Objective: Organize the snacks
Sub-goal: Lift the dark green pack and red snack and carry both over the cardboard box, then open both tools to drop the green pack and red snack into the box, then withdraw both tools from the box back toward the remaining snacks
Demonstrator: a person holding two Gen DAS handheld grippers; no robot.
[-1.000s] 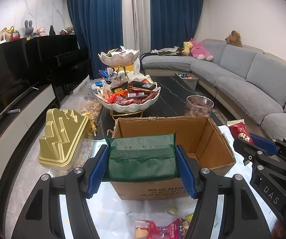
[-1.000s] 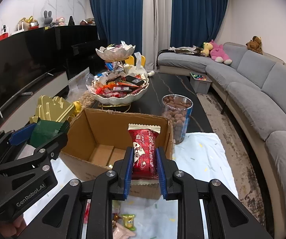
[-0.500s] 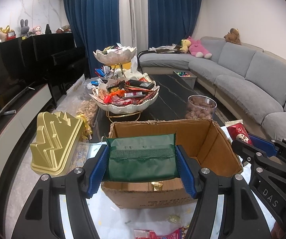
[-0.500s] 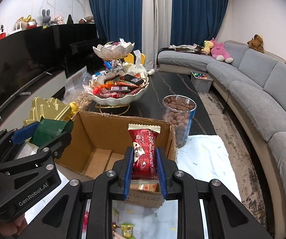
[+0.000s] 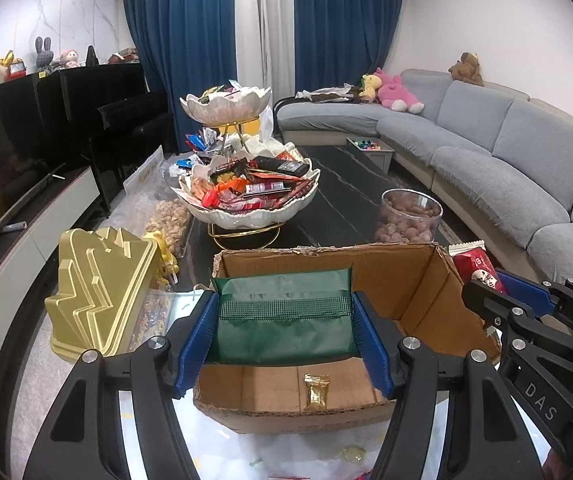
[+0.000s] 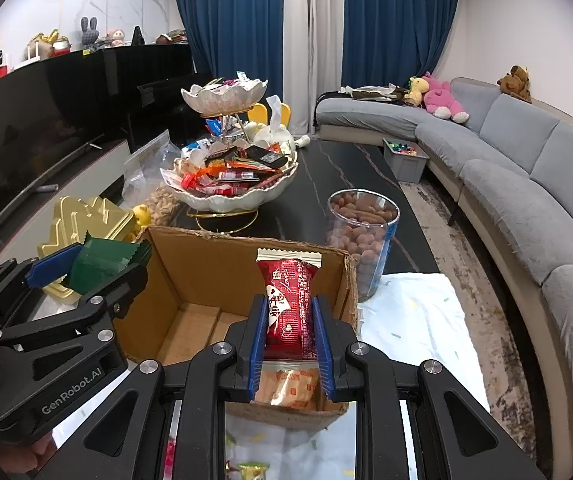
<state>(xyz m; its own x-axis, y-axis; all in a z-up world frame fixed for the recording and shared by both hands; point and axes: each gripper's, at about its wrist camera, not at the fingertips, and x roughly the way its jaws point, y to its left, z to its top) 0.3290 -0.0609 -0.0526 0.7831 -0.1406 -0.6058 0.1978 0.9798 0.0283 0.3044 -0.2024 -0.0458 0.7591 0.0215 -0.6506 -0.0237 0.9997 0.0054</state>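
Two grippers hang over one open cardboard box [image 5: 418,280], the landmark for everything else. Beyond the box runs the dark counter [image 5: 350,184], and to the box's right and far side curves a grey sofa [image 5: 498,160]. On the counter straight behind the box stands a two-tier snack stand [image 5: 246,200] heaped with wrapped sweets. Left of the box sits a gold zigzag container [image 5: 98,292]; behind the box's right corner stands a clear jar of brown nuts [image 6: 362,236]. A white cloth [image 6: 410,316] lies under the box and spreads to its right.

Over the box's left side, the left gripper [image 5: 284,330] is pinching a green packet [image 5: 282,320] flat between its blue pads, the packet held above the box opening. Over the box's near right edge, the right gripper [image 6: 289,330] is clamped on a red snack bar [image 6: 289,304], upright, its crimped white end pointing up. Inside the box, on its floor, lie a small gold-wrapped candy [image 5: 317,390] and, beneath the right gripper, an orange-printed packet [image 6: 288,388].
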